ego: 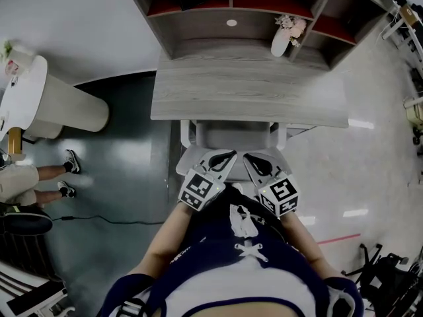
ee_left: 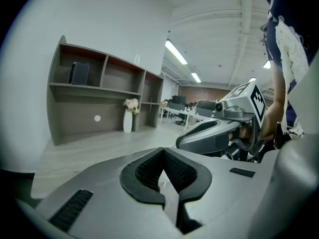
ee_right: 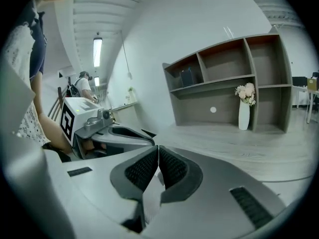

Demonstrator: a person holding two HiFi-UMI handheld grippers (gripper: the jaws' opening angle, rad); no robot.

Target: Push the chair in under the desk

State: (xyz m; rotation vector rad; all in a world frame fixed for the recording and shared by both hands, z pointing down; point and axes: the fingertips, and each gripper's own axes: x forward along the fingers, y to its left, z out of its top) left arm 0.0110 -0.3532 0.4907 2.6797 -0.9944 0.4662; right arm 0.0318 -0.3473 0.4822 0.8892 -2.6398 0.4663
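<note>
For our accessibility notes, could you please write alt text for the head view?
Seen from above, the left gripper and right gripper, both shut, are at the back of a white chair partly under a grey desk bearing a flower vase.

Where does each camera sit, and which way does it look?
Head view: on the head, steeply down at desk and chair; shows left tool, right tool, arms.
Left gripper view: on that tool, along its shut jaws over the desk to the shelf; shows the right tool.
Right gripper view: on the right tool, facing likewise; shows the left tool.
Shared: all see the vase.
</note>
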